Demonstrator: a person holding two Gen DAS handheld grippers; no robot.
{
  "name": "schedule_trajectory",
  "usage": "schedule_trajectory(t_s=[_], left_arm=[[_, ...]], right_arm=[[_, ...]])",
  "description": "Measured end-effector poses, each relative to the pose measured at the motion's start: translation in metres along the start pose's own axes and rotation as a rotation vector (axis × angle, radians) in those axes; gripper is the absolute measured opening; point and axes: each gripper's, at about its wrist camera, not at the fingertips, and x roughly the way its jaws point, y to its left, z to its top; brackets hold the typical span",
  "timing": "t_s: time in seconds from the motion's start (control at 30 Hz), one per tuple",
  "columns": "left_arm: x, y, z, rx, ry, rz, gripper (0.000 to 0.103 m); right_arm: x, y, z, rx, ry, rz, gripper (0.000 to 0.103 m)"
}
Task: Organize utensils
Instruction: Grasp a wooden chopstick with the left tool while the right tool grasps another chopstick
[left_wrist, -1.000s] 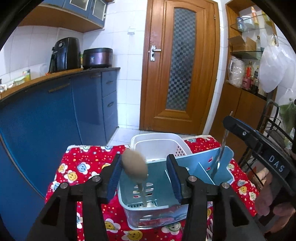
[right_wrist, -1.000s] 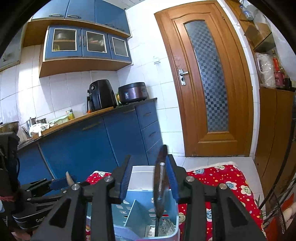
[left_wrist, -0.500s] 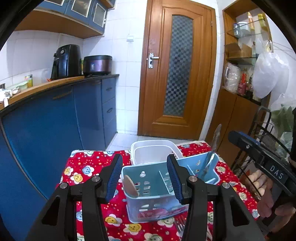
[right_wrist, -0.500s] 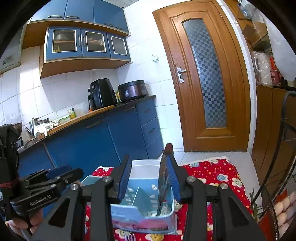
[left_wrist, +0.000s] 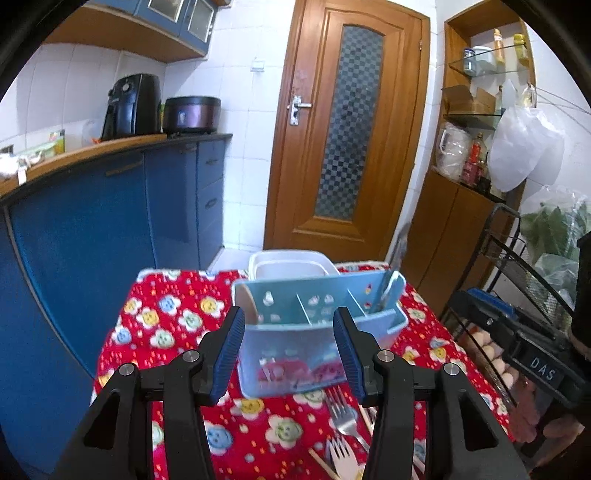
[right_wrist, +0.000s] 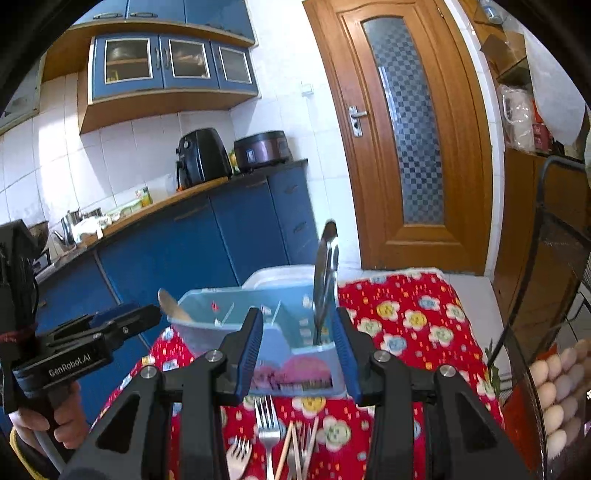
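Both grippers hang above the near edge of the table, jaws spread wide and empty: left gripper (left_wrist: 288, 349), right gripper (right_wrist: 297, 350).

The blue caddy (left_wrist: 314, 332) stands upright on the red flowered cloth (left_wrist: 166, 317), with a white tub (left_wrist: 291, 263) just behind it. A wooden spoon (left_wrist: 246, 304) leans in the caddy's left compartment; a metal utensil (right_wrist: 325, 280) stands in the right one, too blurred for us to name. The middle compartments look empty.

Still loose on the cloth, near side of the caddy: a metal fork (right_wrist: 266, 419), a wooden fork (right_wrist: 236, 459) and chopsticks (right_wrist: 286, 448), lying close together and partly overlapping.

Handling, our judgement:
- Metal fork: stiff, smooth, likely slippery between the pads. We take it mid-handle, across the narrow width, clear of the tines.
- Wooden fork: light, stiff, grippier. The neck below the tines suits; most of its handle is out of frame.
- Chopsticks: thin, light, prone to roll and scissor. We pinch both together near the middle.

All lie flat on soft cloth, so the fingertips must press into the fabric to get under them. The caddy looks light and may slide if bumped.
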Motion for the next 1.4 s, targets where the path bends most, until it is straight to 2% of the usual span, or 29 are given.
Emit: schedule_trajectory(t_s=[0.3,0.67,1.17,1.3,1.33,1.4], left_arm=[[-0.003,-0.002,-0.032,-0.028,0.085,-0.017,0.051],[0.013,-0.001,-0.068,-0.080,0.198,-0.048,0.051],[0.044,0.007,-0.106,-0.141,0.335,-0.050,0.051],[0.054,0.009,-0.115,-0.170,0.366,-0.079,0.051],[0.056,0.009,-0.117,-0.178,0.369,-0.090,0.050],[0.059,0.010,-0.120,-0.188,0.376,-0.100,0.041]], right_arm=[[-0.011,-0.004,-0.027,0.014,0.061,-0.005,0.042],[-0.008,-0.010,-0.061,0.040,0.141,-0.003,0.042],[0.002,-0.018,-0.088,0.073,0.203,-0.005,0.042],[0.004,-0.019,-0.092,0.077,0.212,-0.005,0.042],[0.005,-0.020,-0.093,0.079,0.214,-0.004,0.042],[0.006,-0.021,-0.095,0.085,0.217,-0.002,0.042]])
